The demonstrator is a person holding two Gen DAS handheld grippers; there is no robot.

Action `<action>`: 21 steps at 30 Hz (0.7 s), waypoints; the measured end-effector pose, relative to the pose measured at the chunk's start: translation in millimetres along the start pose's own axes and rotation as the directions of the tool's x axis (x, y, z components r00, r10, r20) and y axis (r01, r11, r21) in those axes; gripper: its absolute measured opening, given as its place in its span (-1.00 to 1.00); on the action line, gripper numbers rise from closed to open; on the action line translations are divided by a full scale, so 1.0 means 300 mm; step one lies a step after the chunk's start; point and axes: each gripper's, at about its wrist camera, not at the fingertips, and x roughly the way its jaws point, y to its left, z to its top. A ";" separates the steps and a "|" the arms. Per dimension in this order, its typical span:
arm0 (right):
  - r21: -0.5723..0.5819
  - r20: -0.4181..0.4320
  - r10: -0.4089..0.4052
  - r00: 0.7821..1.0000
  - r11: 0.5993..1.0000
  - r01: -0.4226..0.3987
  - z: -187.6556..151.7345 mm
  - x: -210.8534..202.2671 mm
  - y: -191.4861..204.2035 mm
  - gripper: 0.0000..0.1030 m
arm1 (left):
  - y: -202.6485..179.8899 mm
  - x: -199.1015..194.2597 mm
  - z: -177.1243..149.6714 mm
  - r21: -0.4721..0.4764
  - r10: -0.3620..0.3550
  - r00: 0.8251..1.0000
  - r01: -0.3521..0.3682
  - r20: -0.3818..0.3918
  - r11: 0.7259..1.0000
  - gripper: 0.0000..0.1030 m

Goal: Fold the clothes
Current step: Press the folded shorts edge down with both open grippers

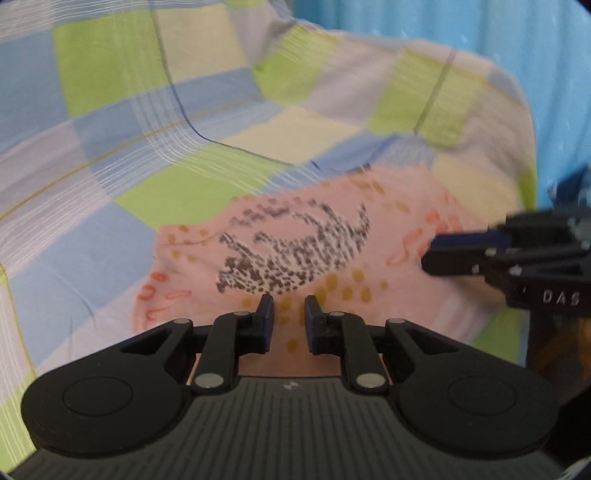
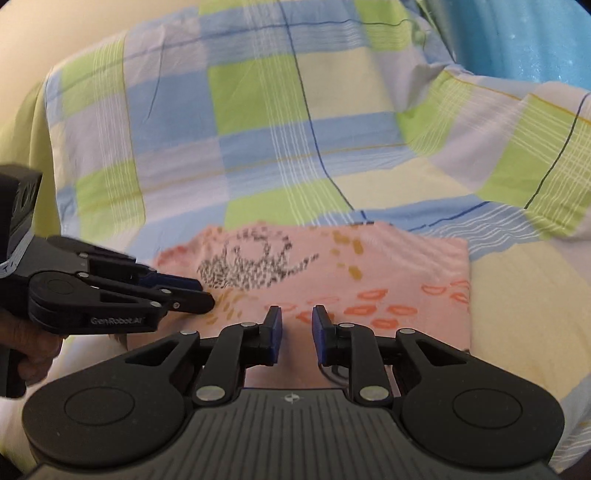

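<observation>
Pink shirt (image 1: 295,254) lay folded on checked sheet (image 1: 110,147), just ahead of and under both sets of jaws, long axis running across them. Left gripper (image 1: 289,308) jaws stood slightly apart, nothing between. Right gripper (image 2: 297,317) likewise parted and empty. Which way the shirt pointed could not be told

A pink garment (image 2: 369,266) printed with a speckled dark-grey motif, mustard-yellow dabs and coral-red squiggles lies on a checked sheet (image 2: 258,129) of sky blue, lime green, pale yellow and lavender-white, crossed by thin white and navy lines. Both grippers, left (image 1: 289,308) and right (image 2: 297,318), are matte black with deep-blue finger pads, before a turquoise backdrop (image 1: 517,29).
</observation>
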 end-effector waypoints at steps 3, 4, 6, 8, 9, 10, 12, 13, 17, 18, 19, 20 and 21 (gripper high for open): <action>-0.025 -0.037 -0.066 0.997 0.998 0.065 -0.033 -0.027 -0.008 -0.69 | 0.029 -0.026 -0.020 -0.030 0.023 1.000 -0.023 -0.012 0.999 -0.71; -0.006 -0.042 -0.085 0.995 0.996 0.085 -0.043 -0.044 -0.025 -0.70 | 0.047 -0.037 -0.030 -0.050 0.037 0.999 -0.038 -0.018 0.998 -0.71; 0.064 -0.046 -0.121 0.992 0.990 0.124 -0.064 -0.086 -0.067 -0.70 | 0.067 -0.054 -0.045 -0.055 0.080 0.996 -0.081 -0.028 0.995 -0.71; 0.114 -0.027 -0.136 0.990 0.984 0.138 -0.071 -0.126 -0.088 -0.66 | 0.079 -0.075 -0.048 -0.060 0.102 0.994 -0.104 -0.028 0.993 -0.72; 0.104 -0.006 -0.143 0.990 0.984 0.143 -0.070 -0.145 -0.081 -0.63 | 0.078 -0.089 -0.047 -0.060 0.109 0.994 -0.110 -0.022 0.992 -0.73; 0.085 0.014 -0.135 0.991 0.987 0.134 -0.069 -0.158 -0.066 -0.63 | 0.064 -0.109 -0.043 -0.054 0.103 0.995 -0.103 -0.010 0.993 -0.73; 0.056 0.049 -0.091 0.995 0.995 0.088 -0.067 -0.178 -0.034 -0.63 | 0.027 -0.144 -0.036 -0.036 0.075 0.997 -0.074 0.014 0.997 -0.73; 0.041 0.056 -0.056 0.997 0.998 0.054 -0.069 -0.177 -0.011 -0.64 | 0.002 -0.154 -0.035 -0.022 0.058 0.998 -0.058 0.021 0.998 -0.73; -0.059 0.015 0.007 1.000 0.998 -0.006 -0.095 -0.131 0.092 -0.65 | -0.101 -0.128 -0.038 0.077 0.004 1.000 -0.003 -0.015 0.997 -0.72; -0.080 -0.006 0.006 1.000 0.997 -0.007 -0.104 -0.118 0.107 -0.67 | -0.112 -0.114 -0.042 0.097 0.005 0.999 -0.002 -0.034 0.995 -0.72; -0.098 -0.030 -0.015 0.999 0.995 0.012 -0.112 -0.108 0.112 -0.67 | -0.117 -0.103 -0.046 0.116 0.009 0.999 -0.004 -0.049 0.993 -0.72; -0.102 -0.057 -0.038 0.998 0.994 0.032 -0.118 -0.101 0.105 -0.67 | -0.109 -0.101 -0.051 0.119 0.021 0.998 -0.013 -0.058 0.993 -0.70; -0.085 -0.081 -0.053 0.995 0.995 0.046 -0.122 -0.098 0.086 -0.83 | -0.094 -0.103 -0.055 0.107 0.035 0.997 -0.028 -0.066 0.994 -0.69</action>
